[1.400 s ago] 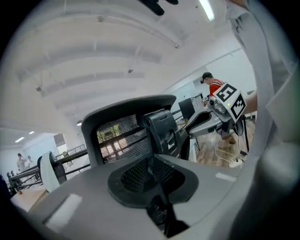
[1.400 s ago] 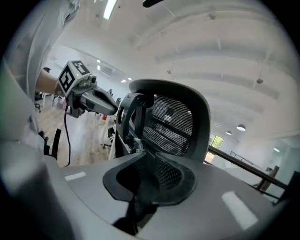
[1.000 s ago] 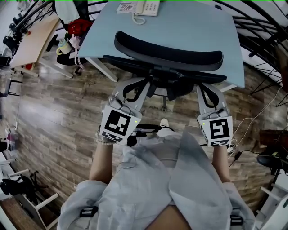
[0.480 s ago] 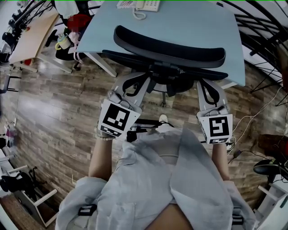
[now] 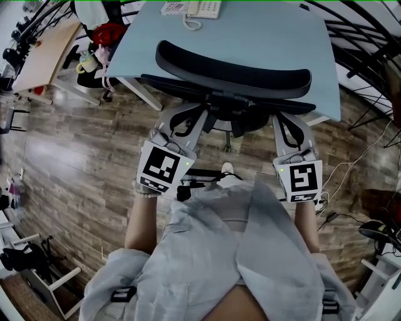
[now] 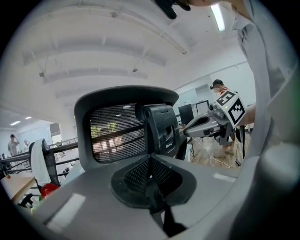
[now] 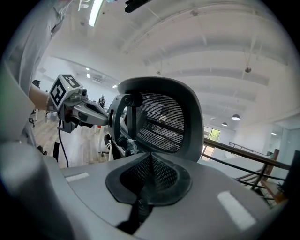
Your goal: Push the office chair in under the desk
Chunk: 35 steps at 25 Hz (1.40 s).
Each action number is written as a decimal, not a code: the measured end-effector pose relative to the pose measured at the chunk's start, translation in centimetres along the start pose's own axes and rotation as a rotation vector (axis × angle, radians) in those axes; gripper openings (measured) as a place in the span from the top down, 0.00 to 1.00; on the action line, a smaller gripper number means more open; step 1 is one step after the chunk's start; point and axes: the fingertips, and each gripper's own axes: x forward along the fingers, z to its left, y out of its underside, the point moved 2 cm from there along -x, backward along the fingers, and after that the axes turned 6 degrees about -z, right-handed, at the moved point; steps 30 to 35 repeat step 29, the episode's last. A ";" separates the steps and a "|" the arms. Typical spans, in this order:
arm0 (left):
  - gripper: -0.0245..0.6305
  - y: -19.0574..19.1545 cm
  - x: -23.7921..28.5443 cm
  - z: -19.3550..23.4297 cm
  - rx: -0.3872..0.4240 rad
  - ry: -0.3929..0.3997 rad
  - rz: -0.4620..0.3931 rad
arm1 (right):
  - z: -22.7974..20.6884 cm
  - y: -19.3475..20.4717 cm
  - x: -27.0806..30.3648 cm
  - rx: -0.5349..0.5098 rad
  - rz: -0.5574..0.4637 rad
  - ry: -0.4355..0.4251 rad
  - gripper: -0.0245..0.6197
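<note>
The black office chair (image 5: 233, 70) stands with its curved mesh back at the near edge of the light blue desk (image 5: 250, 28); its seat is hidden beneath the desktop. My left gripper (image 5: 195, 113) reaches up to the left side of the chair's back frame, jaws shut with nothing between them. My right gripper (image 5: 283, 120) does the same on the right side, also shut and empty. In the left gripper view the mesh back (image 6: 117, 133) rises just beyond the shut jaws of that gripper (image 6: 150, 161). The right gripper view shows the mesh back (image 7: 164, 119) beyond its gripper (image 7: 150, 159).
A white desk phone (image 5: 203, 9) sits at the desk's far edge. A wooden table (image 5: 47, 53) and a red bag (image 5: 110, 34) are at the left. Cables (image 5: 351, 169) trail over the plank floor at the right, near dark railings (image 5: 369, 37).
The chair back and both grippers have shifted slightly forward toward the desk. Both jaws stay shut.
</note>
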 end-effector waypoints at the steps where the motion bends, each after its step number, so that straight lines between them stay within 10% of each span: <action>1: 0.96 0.0 0.0 -0.1 0.000 0.000 0.000 | 0.0 0.1 -0.1 -0.002 0.002 0.000 0.95; 35: 0.96 -0.1 0.4 -0.3 0.006 -0.010 -0.001 | 0.0 0.4 -0.5 -0.042 0.018 -0.007 0.95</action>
